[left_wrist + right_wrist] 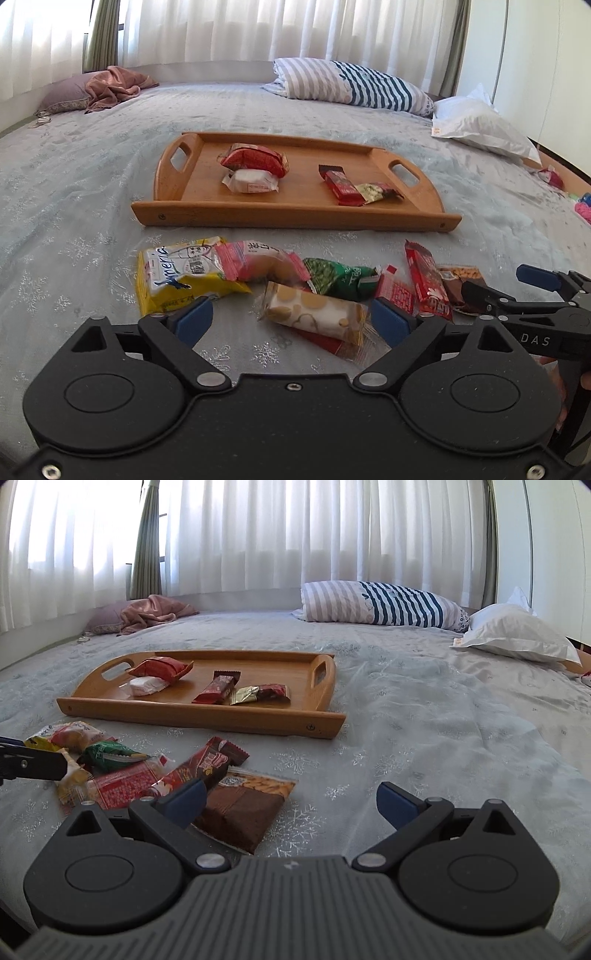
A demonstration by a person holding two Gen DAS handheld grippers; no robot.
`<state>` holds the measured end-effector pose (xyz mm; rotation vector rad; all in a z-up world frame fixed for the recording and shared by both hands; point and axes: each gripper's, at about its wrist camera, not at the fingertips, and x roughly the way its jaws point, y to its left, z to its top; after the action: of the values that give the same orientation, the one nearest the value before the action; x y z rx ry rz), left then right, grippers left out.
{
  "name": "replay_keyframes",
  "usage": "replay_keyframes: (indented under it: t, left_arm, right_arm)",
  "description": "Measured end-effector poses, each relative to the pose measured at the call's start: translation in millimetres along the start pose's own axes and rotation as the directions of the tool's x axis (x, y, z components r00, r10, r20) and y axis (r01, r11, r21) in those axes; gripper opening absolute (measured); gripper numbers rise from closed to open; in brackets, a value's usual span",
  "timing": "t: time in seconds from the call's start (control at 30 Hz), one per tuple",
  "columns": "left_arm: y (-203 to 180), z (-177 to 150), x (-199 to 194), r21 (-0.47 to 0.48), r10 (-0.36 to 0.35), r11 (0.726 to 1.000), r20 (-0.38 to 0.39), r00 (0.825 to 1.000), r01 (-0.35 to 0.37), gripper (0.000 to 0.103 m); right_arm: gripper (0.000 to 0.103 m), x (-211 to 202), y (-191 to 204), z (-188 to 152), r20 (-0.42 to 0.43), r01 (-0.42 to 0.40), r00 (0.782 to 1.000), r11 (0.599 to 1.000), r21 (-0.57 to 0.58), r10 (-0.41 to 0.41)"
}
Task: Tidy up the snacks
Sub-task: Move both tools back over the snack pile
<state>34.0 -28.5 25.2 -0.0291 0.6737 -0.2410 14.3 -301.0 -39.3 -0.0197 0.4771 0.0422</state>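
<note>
White curtains (295, 535) hang behind a wide bed (424, 720) covered in a pale snowflake-print spread, with a striped pillow (380, 603) and a white pillow (517, 633) at its far edge. Toward 12 o'clock in the left wrist view sits a wooden tray (295, 214) holding four snacks: a red packet (255, 158) resting on a white wrapped cake (251, 181), plus a red bar (341, 184) touching a small gold-and-red candy (376, 192).

Loose snacks lie on the bed just in front of the tray. The left wrist view shows a yellow packet (177, 275) at 10 o'clock, a pink packet (255, 260), a green packet (336, 277), and a gold-dotted white packet (314, 314) lying between the released fingers of the left tool (291, 321), untouched. That dotted packet is mostly hidden in the right wrist view.

The right wrist view alone shows clearly a brown chocolate cake packet (243, 808) beside the left finger of the right tool (291, 803), which is spread wide and holds nothing; bare bedspread lies between its pads. A long red wafer bar (201, 766) overlaps that cake packet at 11 o'clock.
</note>
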Motion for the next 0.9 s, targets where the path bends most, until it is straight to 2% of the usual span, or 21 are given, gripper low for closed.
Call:
replay_keyframes:
  t: [0.13,0.43,0.63,0.9]
  left_arm:
    - [-3,-1,7,0.025,-0.024,0.999,-0.021,0.999,0.025,0.077]
    - [-9,-3,16,0.088,-0.025,0.996,-0.025,0.999,0.027,0.073]
    - [-10,-5,16,0.086,-0.034,0.996,-0.02,0.999,0.035,0.068]
    - [-15,-7,9,0.108,-0.016,0.994,0.009,1.0,0.015,0.06]
  right_arm:
    - [0.103,1,3,0,-0.001,-0.005,1.0,1.0,0.0,0.005]
    - [0.103,12,17,-5,-0.021,-0.027,0.999,0.999,-0.019,0.027]
    - [0.103,17,24,-10,-0.025,-0.017,1.0,0.999,-0.042,0.016]
    - [0.103,21,16,-9,-0.033,-0.043,0.999,0.999,-0.012,0.042]
